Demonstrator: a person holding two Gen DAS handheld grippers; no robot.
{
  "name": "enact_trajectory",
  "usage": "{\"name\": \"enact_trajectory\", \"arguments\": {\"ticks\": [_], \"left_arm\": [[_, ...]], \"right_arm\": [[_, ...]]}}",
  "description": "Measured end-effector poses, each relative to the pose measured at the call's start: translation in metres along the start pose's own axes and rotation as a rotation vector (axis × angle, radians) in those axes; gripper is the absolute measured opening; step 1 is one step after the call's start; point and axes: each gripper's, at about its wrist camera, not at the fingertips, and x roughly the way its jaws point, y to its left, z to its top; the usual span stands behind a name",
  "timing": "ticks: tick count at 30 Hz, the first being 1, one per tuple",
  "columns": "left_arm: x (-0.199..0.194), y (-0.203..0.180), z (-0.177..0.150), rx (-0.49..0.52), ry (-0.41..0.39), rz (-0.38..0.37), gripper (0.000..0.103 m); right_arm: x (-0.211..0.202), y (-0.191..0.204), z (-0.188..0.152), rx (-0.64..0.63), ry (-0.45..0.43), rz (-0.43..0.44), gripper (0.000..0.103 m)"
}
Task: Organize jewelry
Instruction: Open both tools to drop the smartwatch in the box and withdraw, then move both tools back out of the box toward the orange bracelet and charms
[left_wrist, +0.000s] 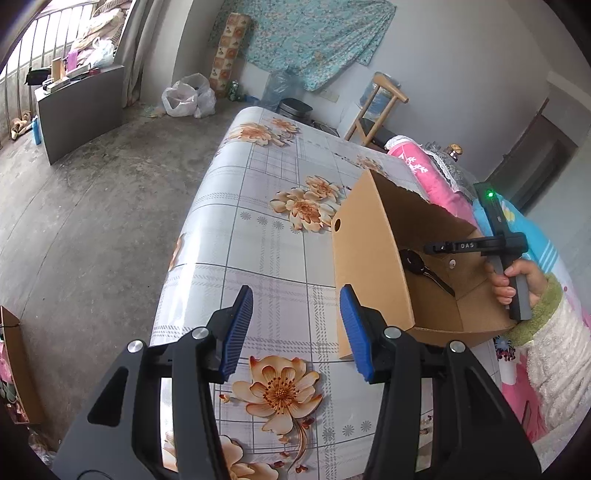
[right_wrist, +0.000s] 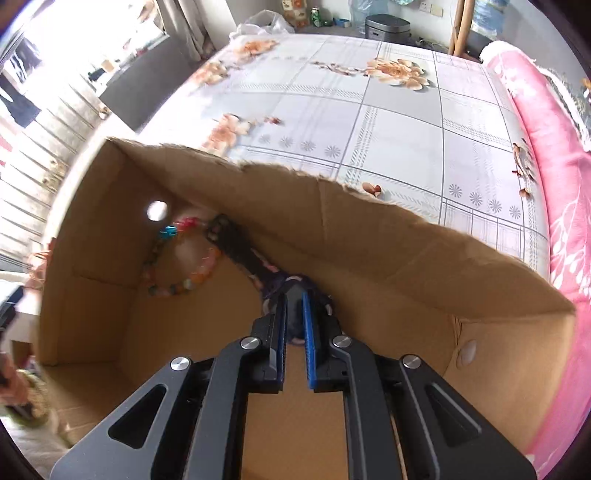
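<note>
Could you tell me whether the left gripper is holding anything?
No, the left gripper hangs open above the flowered tablecloth with nothing between its pads.

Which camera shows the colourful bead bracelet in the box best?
The right wrist view: the colourful round-bead bracelet lies looped in the far corner of the brown cardboard box. In the left wrist view the box wall hides it.

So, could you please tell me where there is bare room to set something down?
Free: the tablecloth left of the box, and the box floor near its front. Crowded: the box's far corner, with the bracelet, dark strap and right gripper.
</note>
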Motion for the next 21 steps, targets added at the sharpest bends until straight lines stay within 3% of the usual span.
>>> {"name": "enact_trajectory", "arguments": {"ticks": [4, 5, 7, 9, 15, 21], "left_arm": [[0.009, -0.007, -0.007, 0.042, 0.027, 0.009, 0.054], [0.011, -0.008, -0.009, 0.054, 0.035, 0.015, 0.057], [0.017, -0.012, -0.015, 0.078, 0.055, 0.03, 0.063], [0.022, -0.015, -0.021, 0.094, 0.079, 0.036, 0.066], [0.036, -0.022, -0.046, 0.12, 0.149, 0.023, 0.073], [0.046, -0.033, -0.065, 0.164, 0.194, 0.021, 0.077]], "right_arm": [[0.003, 0.011, -0.012, -0.071, 0.149, 0.061, 0.012], [0.01, 0.014, -0.016, -0.083, 0.2, 0.065, 0.018], [0.024, 0.015, -0.023, -0.095, 0.261, 0.036, 0.028], [0.04, 0.007, -0.025, -0.076, 0.299, -0.034, 0.028], [0.03, -0.024, -0.006, 0.066, 0.205, -0.09, 0.028], [0.006, -0.015, -0.009, 0.057, 0.131, -0.106, 0.028]]}}
